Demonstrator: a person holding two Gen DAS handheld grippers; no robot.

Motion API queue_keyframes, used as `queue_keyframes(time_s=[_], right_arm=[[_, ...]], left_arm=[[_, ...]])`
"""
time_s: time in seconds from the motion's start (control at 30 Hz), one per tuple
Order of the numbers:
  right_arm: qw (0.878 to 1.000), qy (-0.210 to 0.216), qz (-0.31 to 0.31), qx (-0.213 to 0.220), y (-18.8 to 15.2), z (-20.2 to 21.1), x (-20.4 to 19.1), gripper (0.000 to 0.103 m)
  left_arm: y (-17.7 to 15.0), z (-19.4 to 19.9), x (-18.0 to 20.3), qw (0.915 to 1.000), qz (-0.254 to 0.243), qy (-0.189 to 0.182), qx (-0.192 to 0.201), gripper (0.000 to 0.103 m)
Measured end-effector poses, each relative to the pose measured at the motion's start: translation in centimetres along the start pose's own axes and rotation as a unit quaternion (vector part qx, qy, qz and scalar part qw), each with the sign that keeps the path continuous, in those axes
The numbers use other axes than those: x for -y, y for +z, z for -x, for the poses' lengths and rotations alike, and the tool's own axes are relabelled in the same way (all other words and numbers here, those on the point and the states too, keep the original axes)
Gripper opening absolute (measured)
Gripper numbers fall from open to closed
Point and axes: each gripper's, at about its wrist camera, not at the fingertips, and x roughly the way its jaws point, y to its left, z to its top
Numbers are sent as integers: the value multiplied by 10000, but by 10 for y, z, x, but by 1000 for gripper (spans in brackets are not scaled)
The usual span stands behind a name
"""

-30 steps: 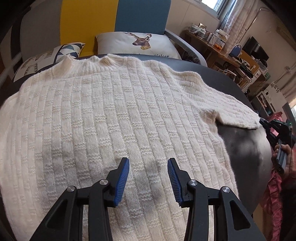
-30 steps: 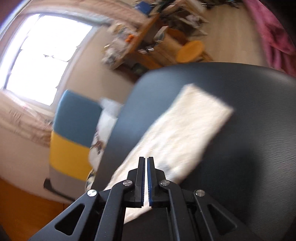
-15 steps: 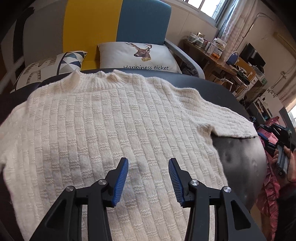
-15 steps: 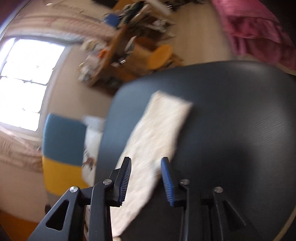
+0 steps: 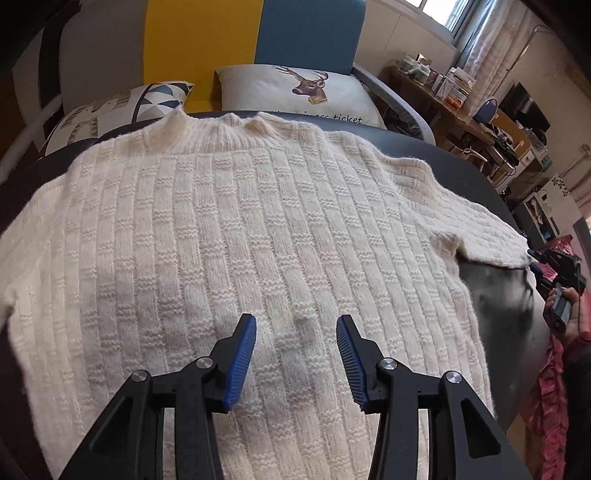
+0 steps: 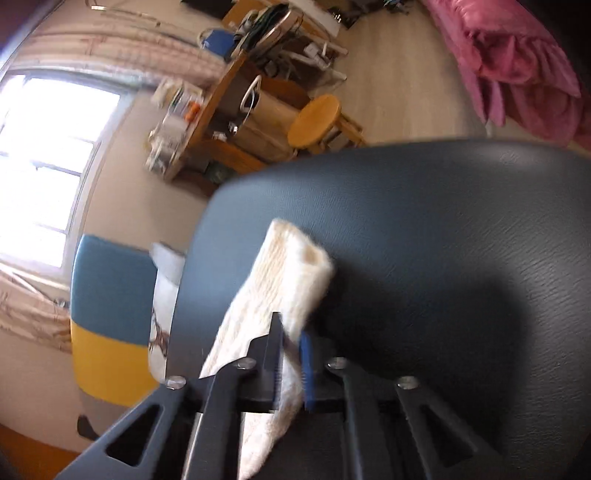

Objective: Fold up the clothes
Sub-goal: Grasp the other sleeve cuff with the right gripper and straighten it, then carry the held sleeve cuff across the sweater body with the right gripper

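A cream knitted sweater (image 5: 229,236) lies spread flat on a dark round table (image 5: 498,291), collar at the far side. My left gripper (image 5: 295,354) is open and empty, hovering over the sweater's lower middle. The sweater's right sleeve (image 5: 476,229) reaches toward the table's right edge. In the right wrist view my right gripper (image 6: 291,358) is shut on the sleeve's cuff end (image 6: 291,273), which is lifted a little off the table (image 6: 461,240). The right gripper also shows in the left wrist view (image 5: 554,269) at the sleeve end.
A sofa with yellow and blue panels (image 5: 251,33) and two cushions (image 5: 295,88) stands behind the table. A cluttered wooden desk (image 5: 461,107) and a stool (image 6: 317,114) are to the right. Pink cloth (image 6: 524,70) lies beside the table.
My right gripper opened, moved onto the sleeve cuff and closed on it, lifting its end. My left gripper stayed open over the sweater, with only slight drift.
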Motion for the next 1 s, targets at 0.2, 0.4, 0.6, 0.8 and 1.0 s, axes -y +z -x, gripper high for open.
queue_keyframes(time_s=[0.2, 0.4, 0.6, 0.8, 1.0], right_arm=[[9935, 603, 965, -58, -18, 11, -47, 6], [9628, 1175, 2317, -743, -86, 7, -135, 6], [9077, 1219, 3667, -1637, -210, -22, -205, 6], [8573, 1037, 4517, -2242, -322, -52, -226, 6], [8072, 559, 5417, -2277, -390, -55, -217, 6]], left_arm=[[2, 1, 1, 10000, -36, -11, -9, 46], [14, 9, 2, 9989, 152, -443, -50, 46], [31, 18, 0, 9944, 441, -952, -106, 46], [42, 17, -11, 9906, 520, -1228, -303, 46], [54, -3, -35, 9791, 1112, -1590, -612, 48]])
